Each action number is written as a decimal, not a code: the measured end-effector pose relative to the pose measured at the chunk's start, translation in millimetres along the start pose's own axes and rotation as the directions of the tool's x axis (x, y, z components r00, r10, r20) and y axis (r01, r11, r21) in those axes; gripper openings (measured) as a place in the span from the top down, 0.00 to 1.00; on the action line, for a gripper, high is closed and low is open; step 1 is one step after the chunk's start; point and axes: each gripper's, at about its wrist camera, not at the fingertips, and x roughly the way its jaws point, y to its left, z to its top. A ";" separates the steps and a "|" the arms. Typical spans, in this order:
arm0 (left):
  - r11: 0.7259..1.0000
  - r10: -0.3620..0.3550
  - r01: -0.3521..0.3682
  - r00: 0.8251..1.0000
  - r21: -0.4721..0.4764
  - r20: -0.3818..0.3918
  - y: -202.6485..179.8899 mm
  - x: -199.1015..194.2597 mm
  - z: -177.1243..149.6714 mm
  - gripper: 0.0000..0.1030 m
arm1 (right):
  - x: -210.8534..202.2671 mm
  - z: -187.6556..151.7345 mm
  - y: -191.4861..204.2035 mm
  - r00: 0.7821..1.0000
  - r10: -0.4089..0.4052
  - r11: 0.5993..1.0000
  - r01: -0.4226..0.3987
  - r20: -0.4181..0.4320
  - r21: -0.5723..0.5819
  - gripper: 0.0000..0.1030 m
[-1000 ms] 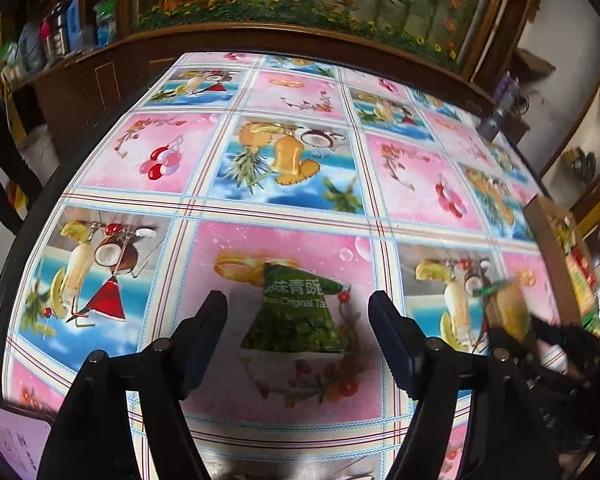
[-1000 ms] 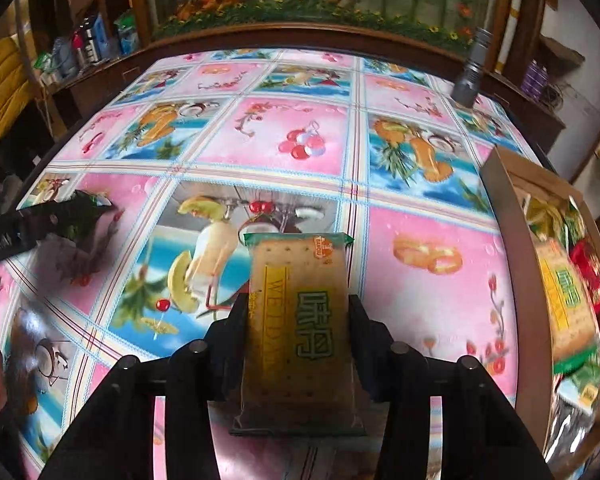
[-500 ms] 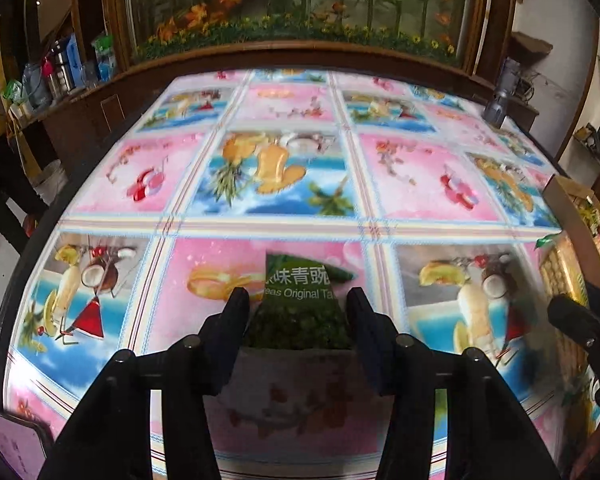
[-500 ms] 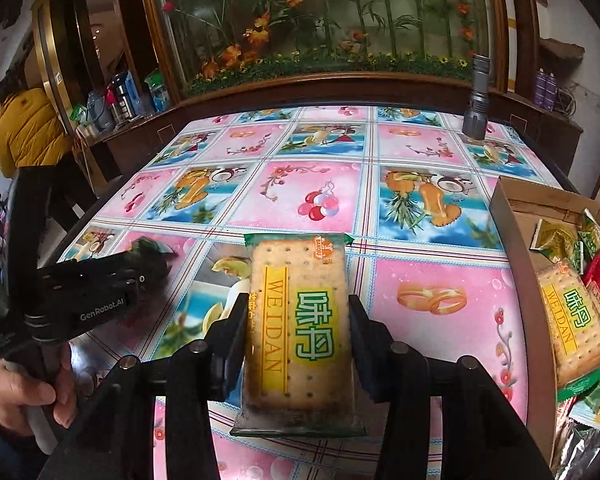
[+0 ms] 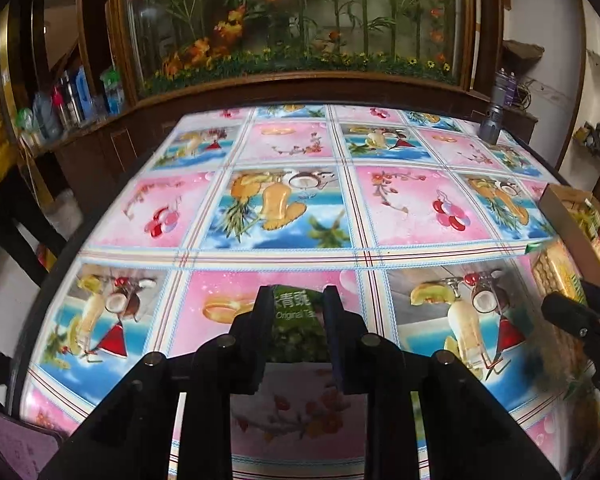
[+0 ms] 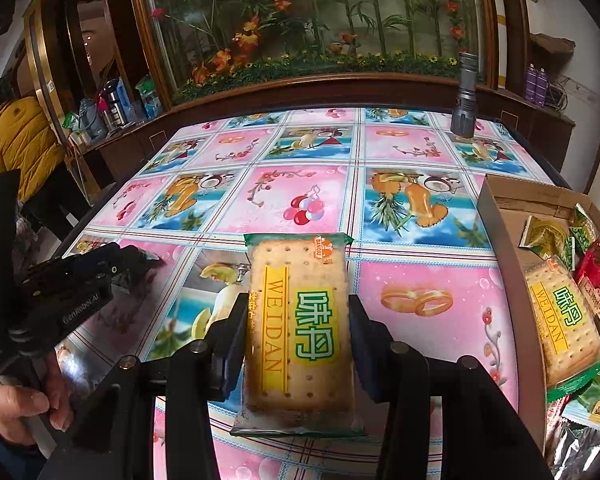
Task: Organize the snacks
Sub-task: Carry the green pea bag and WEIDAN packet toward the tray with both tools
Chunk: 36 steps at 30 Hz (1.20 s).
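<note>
My left gripper (image 5: 299, 295) is shut on a green pea snack packet (image 5: 296, 340), its pads pressed on both sides of the bag just above the patterned tablecloth (image 5: 400, 216). My right gripper (image 6: 297, 304) is shut on a Weidan cracker packet (image 6: 296, 264), which is held flat and clear of the table. The right wrist view shows the left gripper (image 6: 140, 258) at the far left, with a bit of the green bag at its tips. To the right stands a cardboard box (image 6: 500, 240) with several snack packets inside.
A grey flashlight (image 6: 466, 96) stands at the table's far right corner. A person's hand (image 6: 20, 404) holds the left gripper's handle. Someone in a yellow jacket (image 6: 20, 140) stands beyond the table's left edge. A wooden cabinet with artificial flowers lies behind the table.
The left jaws have closed from wide open onto the green packet. Both views have tilted up, so more of the cabinet shows. The cracker packet stays gripped in the right gripper.
</note>
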 end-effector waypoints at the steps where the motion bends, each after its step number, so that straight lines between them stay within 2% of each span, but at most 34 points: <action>1: 1.000 -0.021 0.021 1.000 -0.022 -0.012 5.2 1.3 0.9 0.76 | 0.3 -0.4 -0.2 1.000 -0.001 1.000 0.001 -0.002 0.001 0.52; 3: 0.994 -0.076 0.073 0.996 -0.078 -0.038 19.0 4.6 3.5 0.74 | 1.4 -0.5 -1.2 1.000 0.001 1.000 0.000 -0.008 0.005 0.52; 4: 0.989 -0.100 0.094 0.994 -0.111 -0.049 26.5 5.7 4.4 0.66 | 1.8 -0.5 -2.1 1.000 0.001 1.000 -0.001 -0.009 0.008 0.52; 5: 0.983 -0.122 0.113 0.991 -0.141 -0.055 32.2 6.6 4.2 0.51 | 1.8 -0.4 -2.8 1.000 0.002 1.000 -0.001 -0.009 0.011 0.52; 7: 0.964 -0.183 0.165 0.981 -0.211 -0.068 44.5 10.3 4.5 0.40 | 0.9 0.1 -4.4 1.000 0.004 1.000 -0.003 -0.008 0.016 0.52; 10: 0.959 -0.184 0.161 0.980 -0.233 -0.079 46.9 13.1 3.3 0.40 | -1.0 1.0 -5.5 1.000 0.006 1.000 -0.006 -0.003 0.021 0.52; 15: 0.977 -0.154 0.135 0.982 -0.164 -0.109 30.8 17.6 -0.6 0.40 | -2.5 0.9 -5.6 1.000 0.011 1.000 -0.011 0.000 0.024 0.52; 16: 0.981 -0.142 0.124 0.983 -0.152 -0.115 28.4 18.9 -1.4 0.41 | -2.5 0.9 -5.4 1.000 0.012 1.000 -0.012 0.001 0.024 0.52; 19: 0.989 -0.106 0.091 0.987 -0.119 -0.119 23.5 22.6 -4.2 0.57 | -3.4 1.0 -4.8 1.000 0.013 1.000 -0.013 0.005 0.025 0.52; 24: 0.997 -0.052 0.046 0.993 -0.057 -0.108 12.6 22.6 -7.4 0.58 | -5.8 1.6 -3.1 1.000 0.020 1.000 -0.020 0.012 0.023 0.52; 26: 0.997 -0.065 0.059 0.992 -0.056 -0.104 10.4 22.0 -7.3 0.62 | -7.1 2.0 -3.8 1.000 0.019 0.999 -0.020 0.017 0.026 0.52; 29: 0.989 -0.126 0.117 0.987 -0.089 -0.103 13.0 20.9 -7.0 0.64 | -8.4 3.0 -7.4 1.000 0.013 0.999 -0.014 0.022 0.037 0.52; 36: 0.975 -0.178 0.164 0.980 -0.149 -0.085 20.0 19.1 -4.4 0.65 | -12.9 6.1 -15.0 0.999 0.008 0.998 -0.010 0.038 0.062 0.52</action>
